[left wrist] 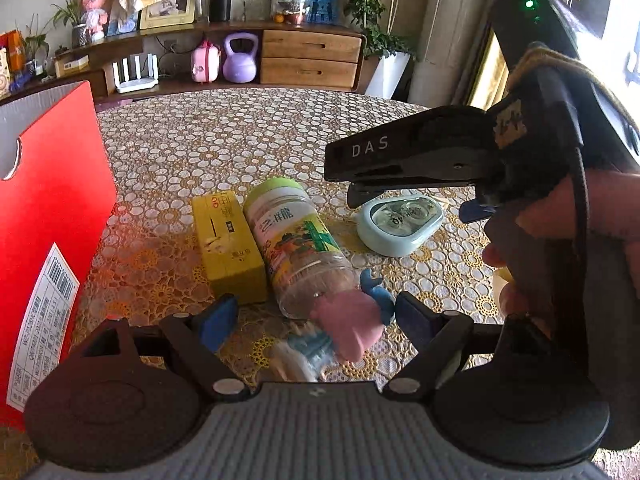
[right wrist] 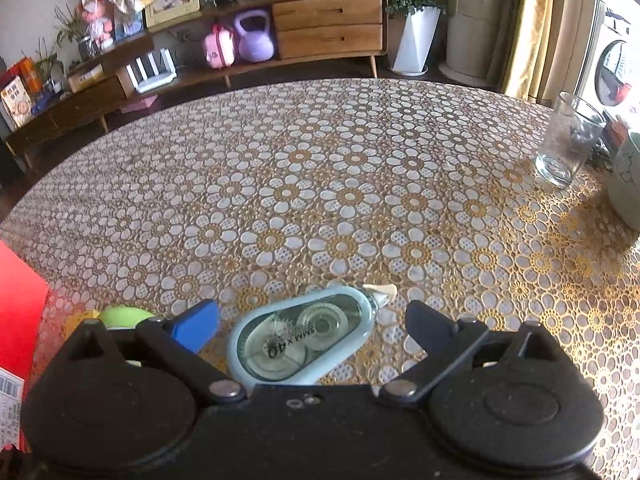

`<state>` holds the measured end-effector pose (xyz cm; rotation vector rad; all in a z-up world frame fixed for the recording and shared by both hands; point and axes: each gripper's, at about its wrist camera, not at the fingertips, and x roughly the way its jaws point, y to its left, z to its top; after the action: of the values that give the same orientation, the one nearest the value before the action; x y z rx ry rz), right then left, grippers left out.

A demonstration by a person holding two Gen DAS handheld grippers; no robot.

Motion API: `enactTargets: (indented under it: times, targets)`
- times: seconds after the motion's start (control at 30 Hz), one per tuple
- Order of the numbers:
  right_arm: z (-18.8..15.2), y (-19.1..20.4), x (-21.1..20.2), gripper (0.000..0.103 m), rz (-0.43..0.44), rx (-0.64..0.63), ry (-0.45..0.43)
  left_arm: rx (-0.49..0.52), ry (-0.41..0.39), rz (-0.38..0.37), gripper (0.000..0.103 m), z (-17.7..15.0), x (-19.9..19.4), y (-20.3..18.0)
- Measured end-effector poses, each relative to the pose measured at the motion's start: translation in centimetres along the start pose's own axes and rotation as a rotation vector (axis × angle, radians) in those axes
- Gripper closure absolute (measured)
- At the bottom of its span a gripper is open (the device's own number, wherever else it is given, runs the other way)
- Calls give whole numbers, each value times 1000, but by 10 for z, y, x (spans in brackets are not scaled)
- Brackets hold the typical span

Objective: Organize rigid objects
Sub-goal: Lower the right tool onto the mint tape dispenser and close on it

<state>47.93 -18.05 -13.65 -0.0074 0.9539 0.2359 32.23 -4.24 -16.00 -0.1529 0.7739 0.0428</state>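
In the left wrist view a yellow box (left wrist: pixel 230 248) and a clear bottle with a green cap (left wrist: pixel 296 244) lie side by side on the table. A pink and blue toy (left wrist: pixel 354 320) lies at the bottle's near end. My left gripper (left wrist: pixel 316 318) is open, its fingers either side of the toy and bottle end. A pale blue correction tape (left wrist: pixel 400 222) lies further right, under my right gripper (left wrist: pixel 404 196). In the right wrist view the right gripper (right wrist: pixel 312 326) is open, with the tape (right wrist: pixel 300 340) between its fingers.
A red box (left wrist: pixel 48 216) stands at the left. A white and blue object (left wrist: pixel 304 354) lies near the toy. A glass (right wrist: pixel 568 142) and a pale green mug (right wrist: pixel 626 184) stand at the table's right. A wooden sideboard (left wrist: pixel 312 56) stands beyond the table.
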Motion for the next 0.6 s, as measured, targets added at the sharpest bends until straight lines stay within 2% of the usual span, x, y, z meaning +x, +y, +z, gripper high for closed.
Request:
enactTargets:
  times: [0.3, 0.43, 0.6]
  targets:
    - [0, -3, 7, 7, -12, -34, 26, 15, 7, -8, 17, -3, 0, -2]
    - [-24, 2, 1, 8, -5, -115, 23, 28, 14, -9, 17, -6, 0, -2]
    - [-42, -5, -11, 18, 18, -189, 4, 46, 15, -6, 18, -8, 0, -3]
